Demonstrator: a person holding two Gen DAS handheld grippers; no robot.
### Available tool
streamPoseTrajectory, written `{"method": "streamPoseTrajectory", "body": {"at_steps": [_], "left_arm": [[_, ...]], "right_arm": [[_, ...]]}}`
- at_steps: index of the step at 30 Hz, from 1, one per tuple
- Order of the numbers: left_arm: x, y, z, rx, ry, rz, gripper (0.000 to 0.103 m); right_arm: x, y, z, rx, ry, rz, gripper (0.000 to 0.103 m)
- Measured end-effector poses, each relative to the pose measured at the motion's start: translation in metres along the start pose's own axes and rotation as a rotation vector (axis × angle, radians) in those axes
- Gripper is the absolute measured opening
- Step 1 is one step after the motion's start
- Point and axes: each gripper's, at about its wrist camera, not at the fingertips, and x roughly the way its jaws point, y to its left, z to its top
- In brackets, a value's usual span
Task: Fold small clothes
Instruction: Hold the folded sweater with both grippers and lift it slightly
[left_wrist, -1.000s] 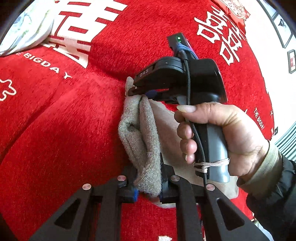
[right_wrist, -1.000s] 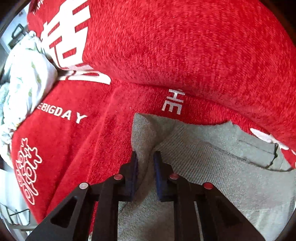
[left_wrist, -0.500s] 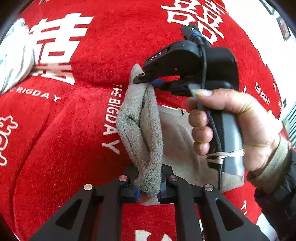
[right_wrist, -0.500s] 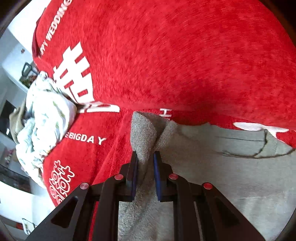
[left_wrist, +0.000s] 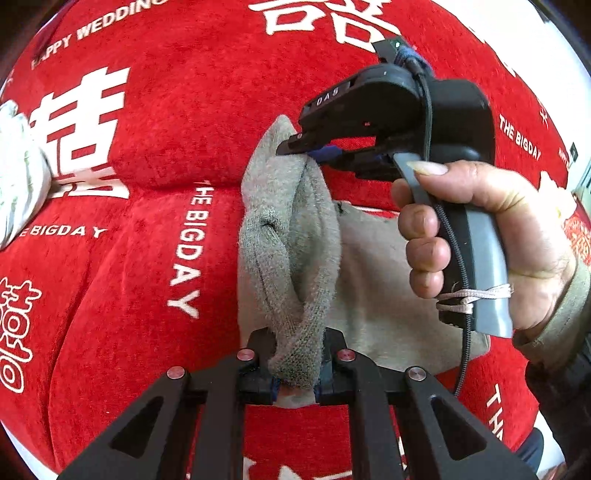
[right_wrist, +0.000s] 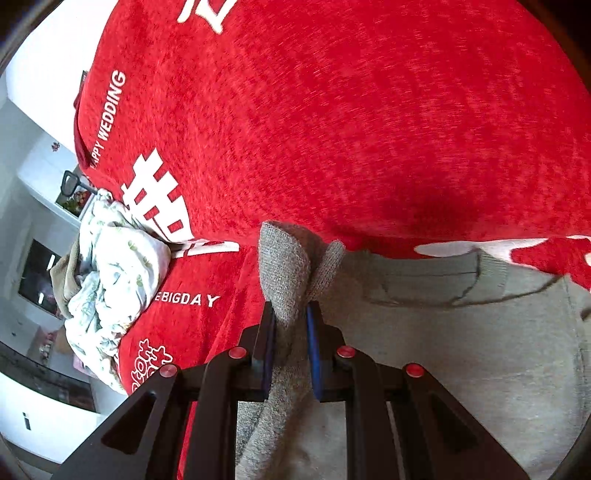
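A small grey knit garment (left_wrist: 291, 251) lies on a red sofa cover, its left edge lifted into a ridge. My left gripper (left_wrist: 295, 363) is shut on the near end of that edge. My right gripper (left_wrist: 314, 149), held by a hand, is shut on the far end of the same edge. In the right wrist view the right gripper (right_wrist: 290, 332) pinches a fold of the grey garment (right_wrist: 461, 350), whose neckline lies flat to the right.
The red sofa cover (left_wrist: 177, 122) with white lettering covers seat and backrest. A crumpled white floral cloth (right_wrist: 114, 266) lies at the sofa's left end, also showing in the left wrist view (left_wrist: 14, 177). Room furniture shows beyond the sofa's left edge.
Both grippers have raised the garment's left edge higher off the seat while staying shut on it. More of the backrest and room now shows.
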Motion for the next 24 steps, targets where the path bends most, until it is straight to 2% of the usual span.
{"method": "streamPoseTrajectory", "body": {"at_steps": [8,14,24], "left_arm": [[0.018,-0.029,0.002,0.042,0.06,0.01,0.013],[0.02,-0.04,0.003,0.042,0.076,-0.004,0.013],[0.014,-0.077,0.009,0.116,0.069,-0.019,0.013]], "right_arm": [[-0.022,-0.029,-0.003,0.005,-0.01,-0.034,0.017],[-0.038,-0.047,-0.005,0.02,-0.016,-0.021,0.017],[-0.063,-0.084,-0.004,0.063,-0.04,0.025,0.017]]}}
